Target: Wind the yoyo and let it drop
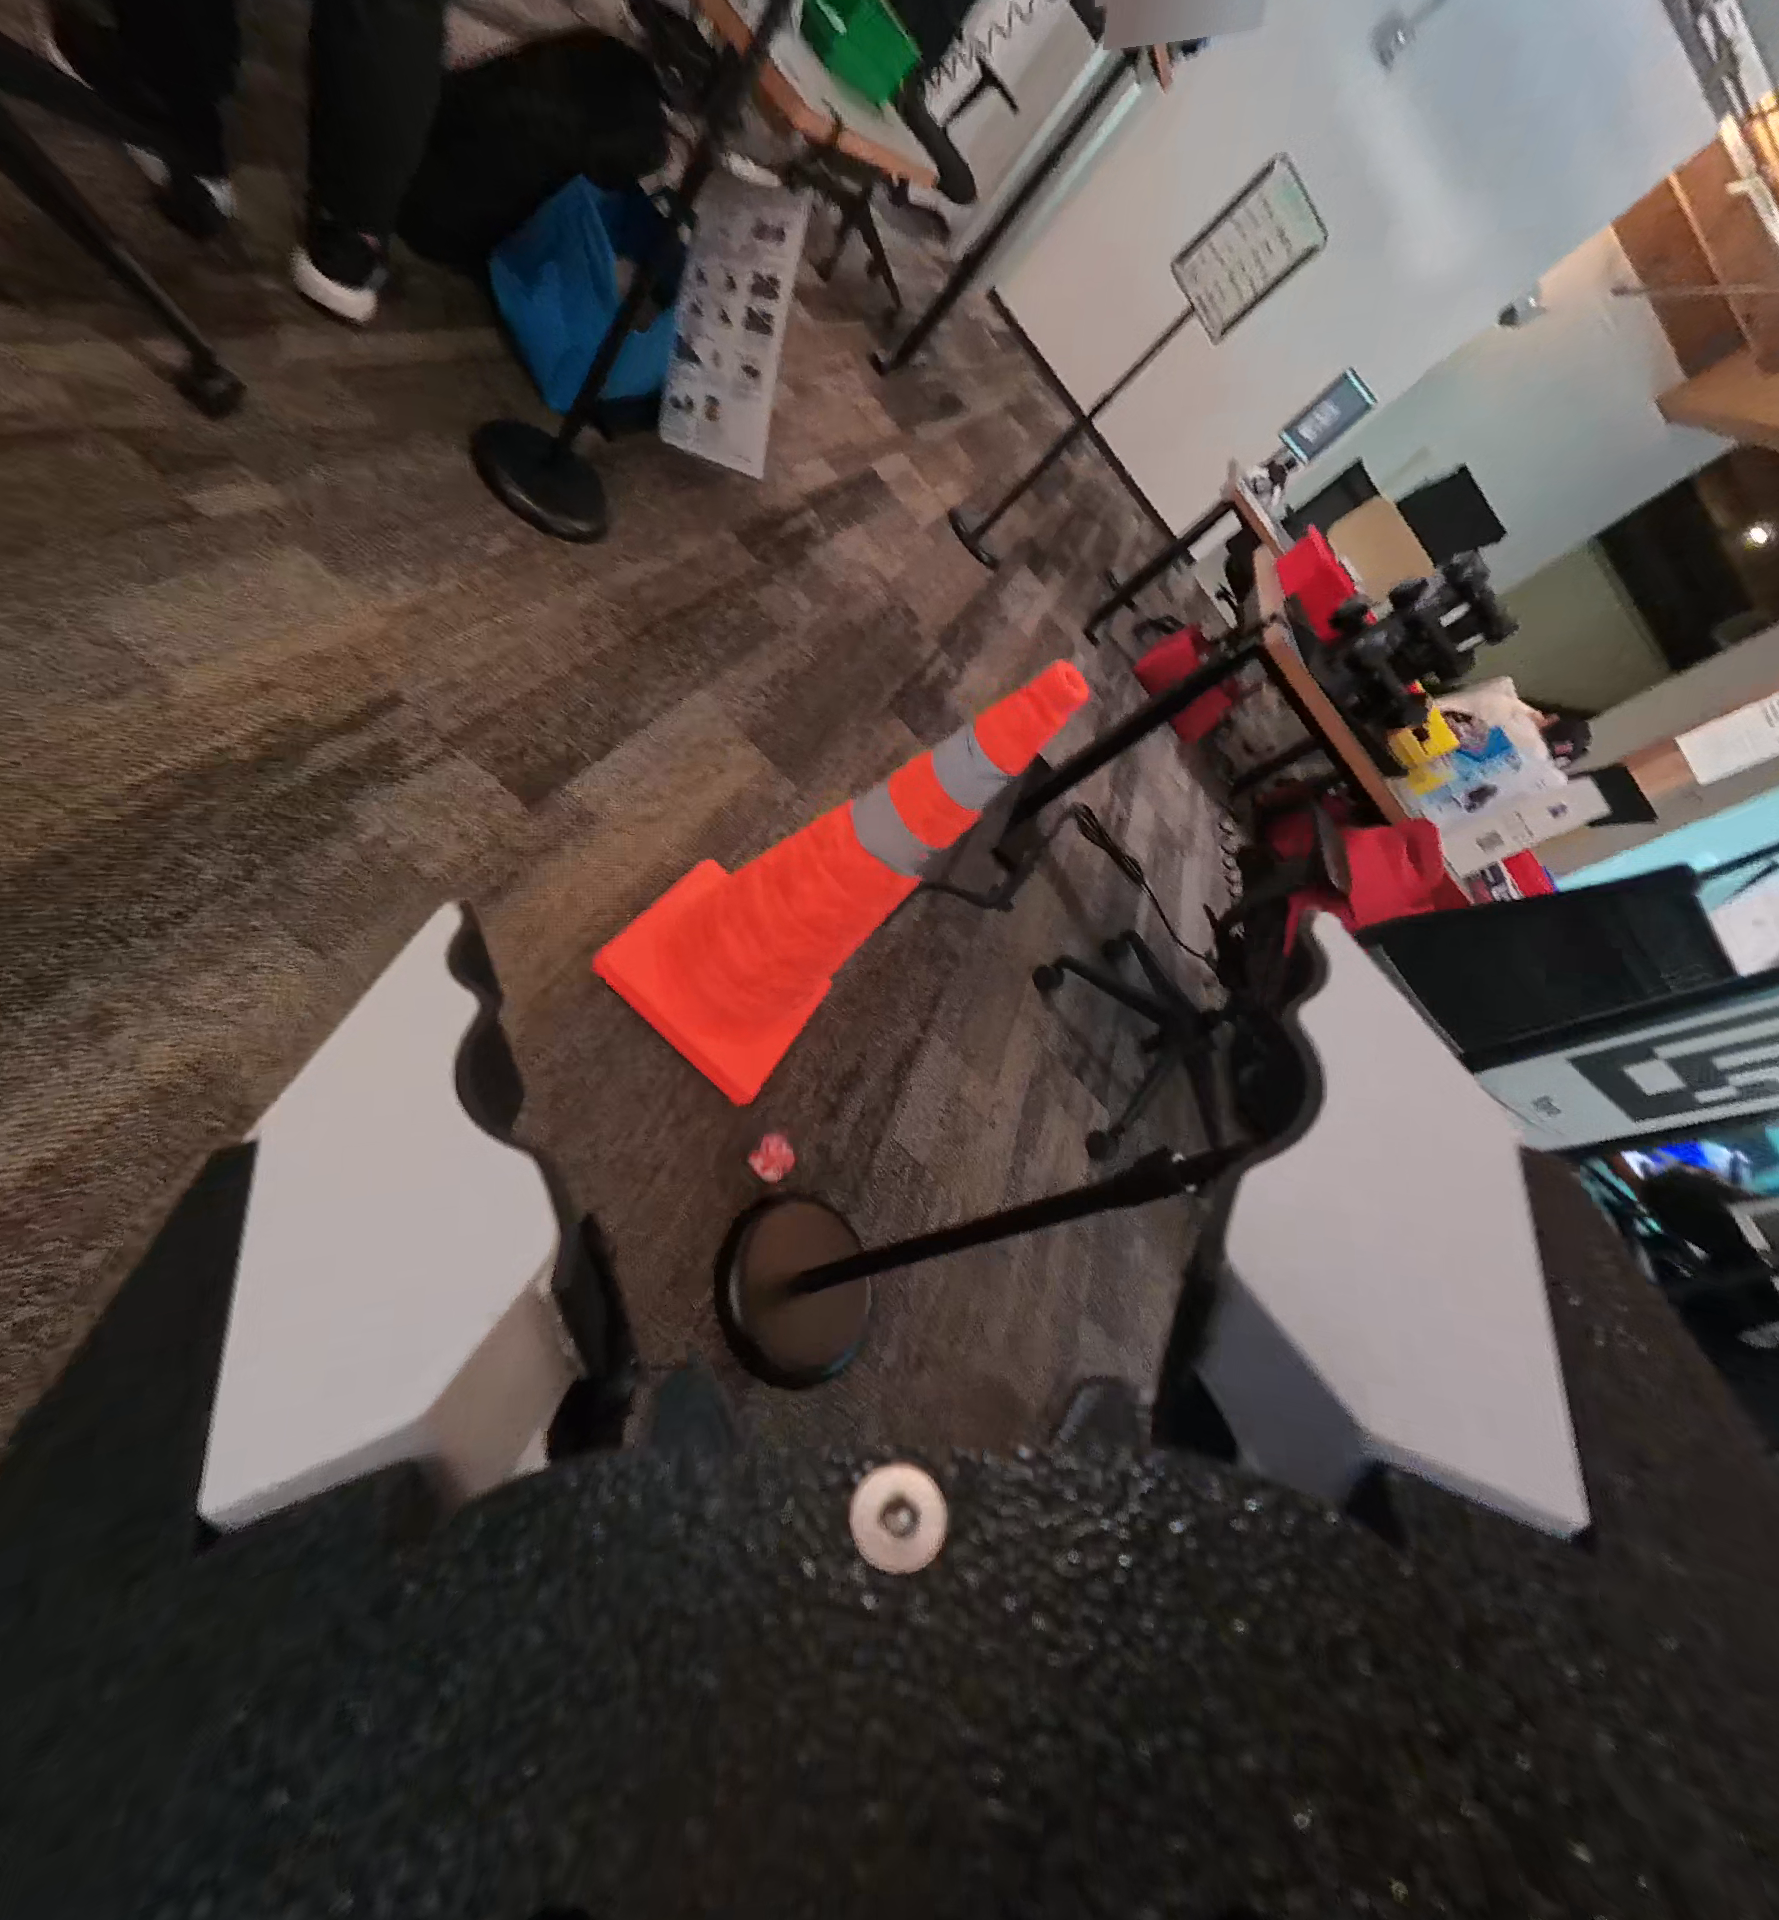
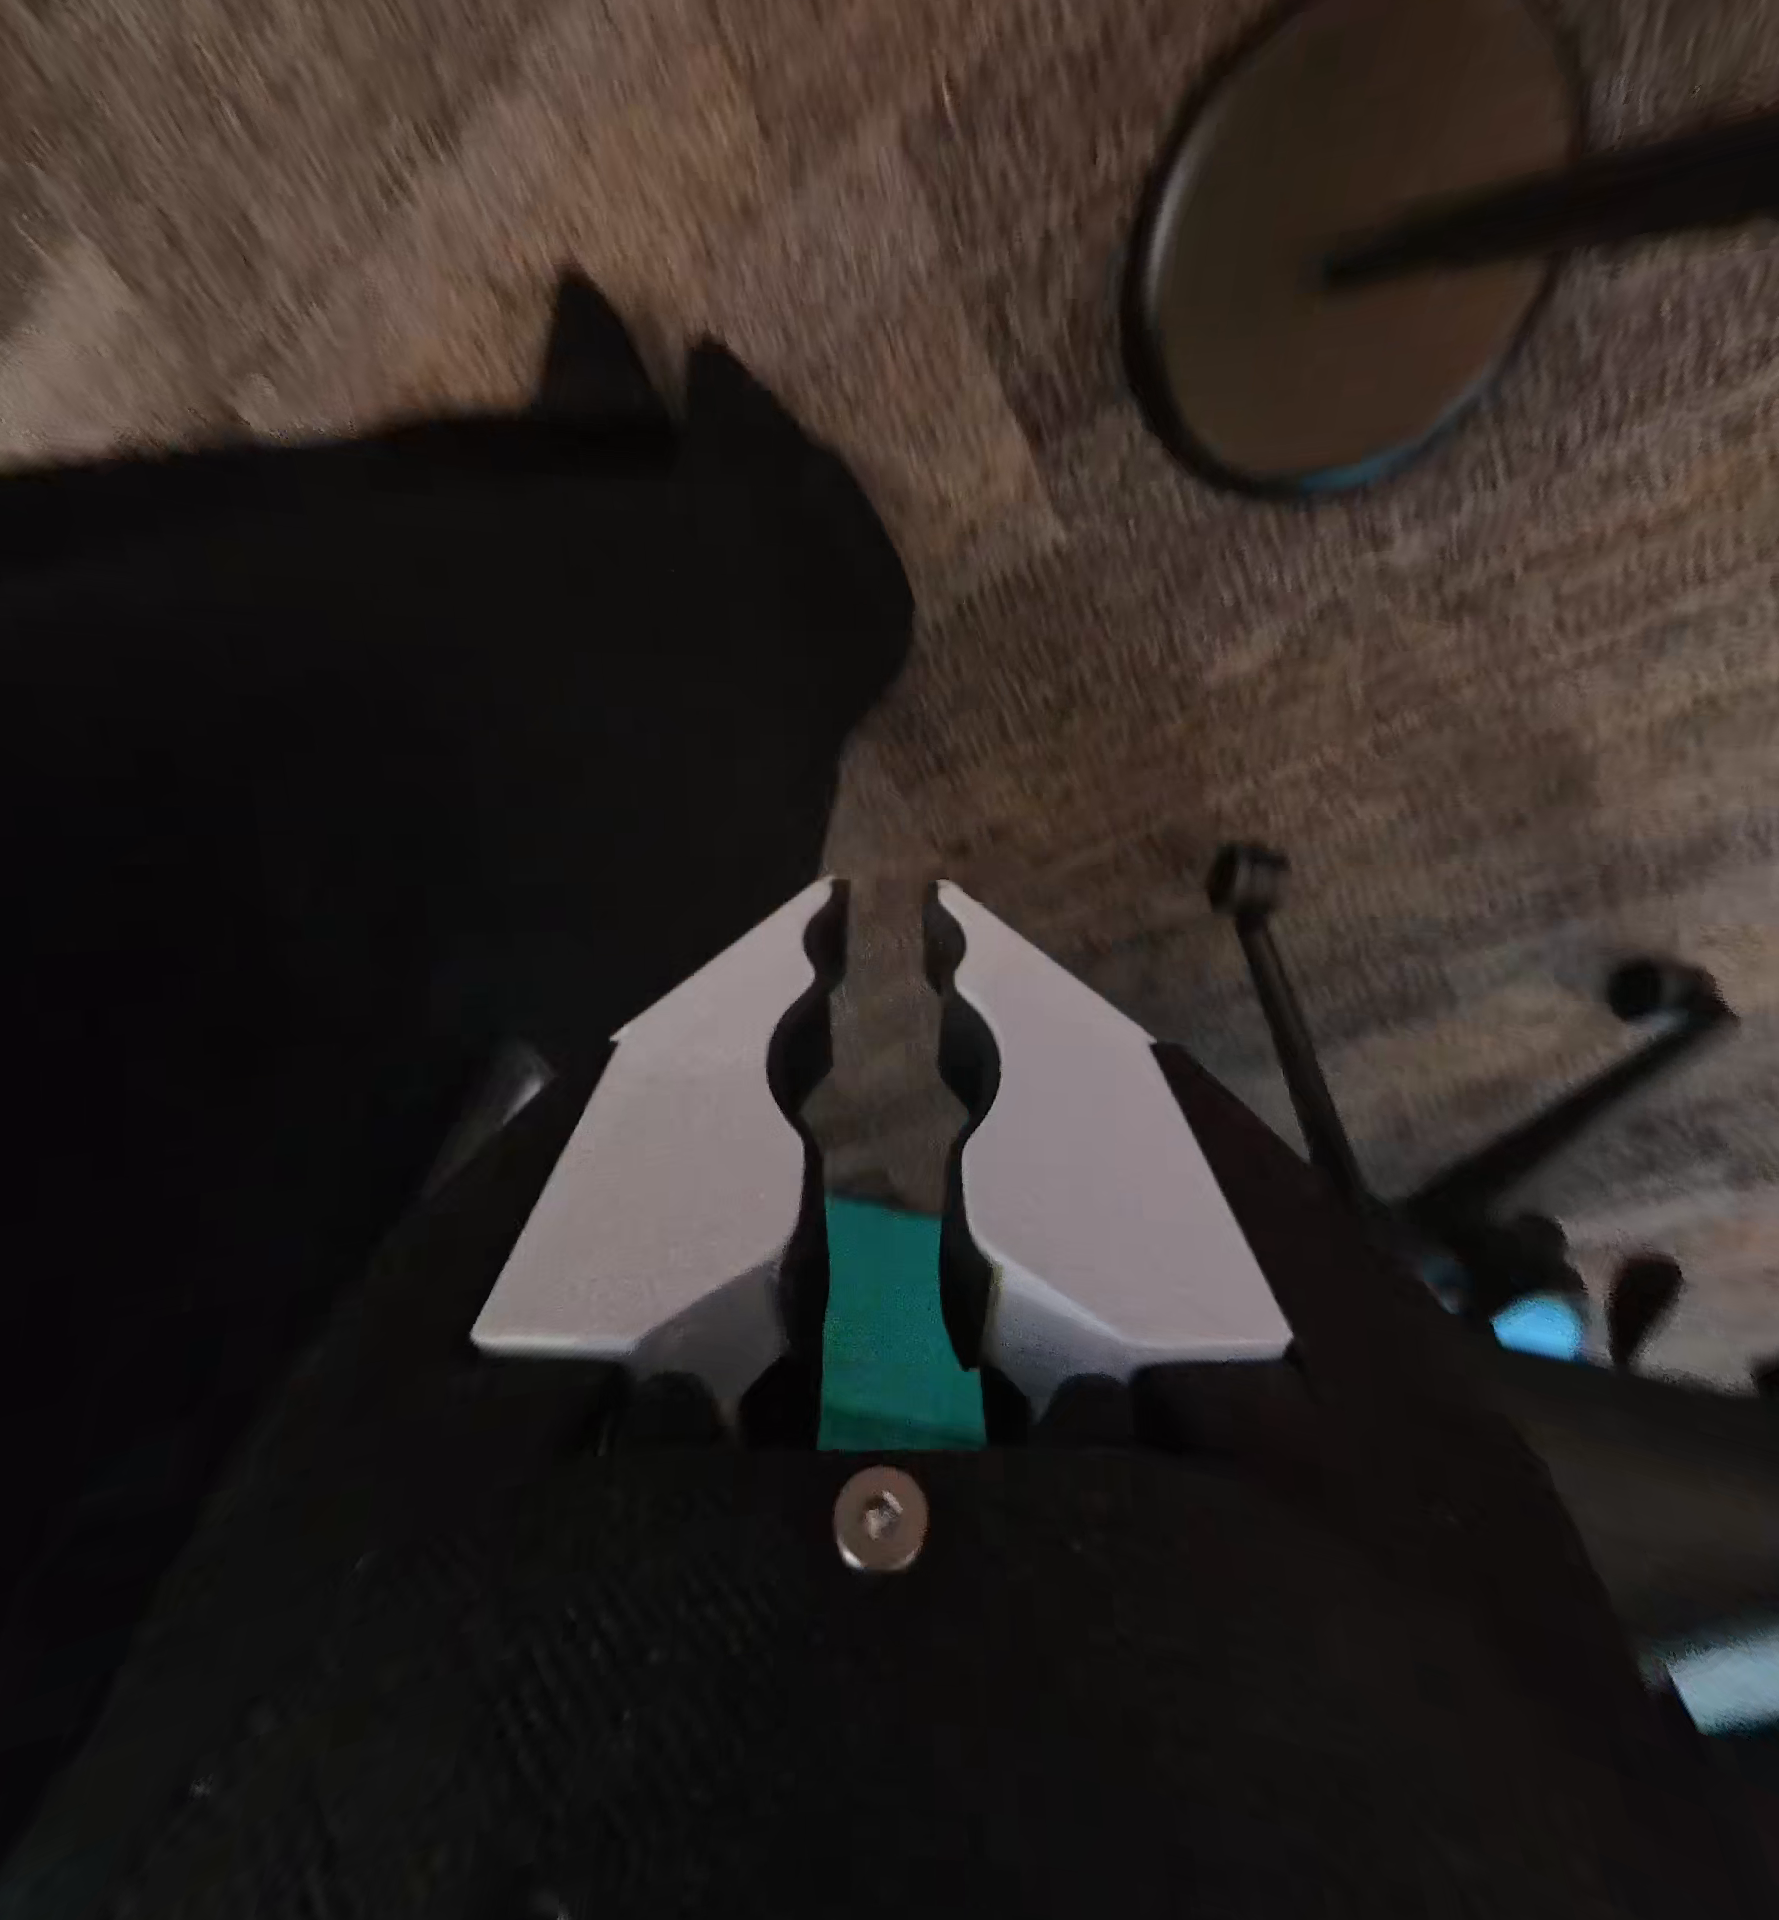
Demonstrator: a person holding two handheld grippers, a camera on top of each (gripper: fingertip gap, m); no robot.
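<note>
My left gripper [image 1: 885, 987] is open wide, with nothing between its white fingers [image 1: 386, 1195], and it points down at the carpet. My right gripper [image 2: 890, 888] is nearly closed, its tips a narrow gap apart. A teal thing [image 2: 890, 1330] fills the gap low down between the fingers and looks clamped there; I cannot tell whether it is the yoyo. No string shows in either view. The right wrist view is blurred by motion. A large dark shape [image 2: 345, 779] with two pointed tips covers its left side.
An orange traffic cone [image 1: 843, 883] stands on the carpet. A black stanchion base [image 1: 797, 1288] with its pole is close below; it also shows in the right wrist view [image 2: 1352, 249]. A small red-and-white scrap [image 1: 773, 1155] lies beside it. Office-chair legs [image 1: 1155, 1029], tables and a person's feet [image 1: 339, 275] are farther off. Across from one pair of fingers to the other is roughly 60 cm.
</note>
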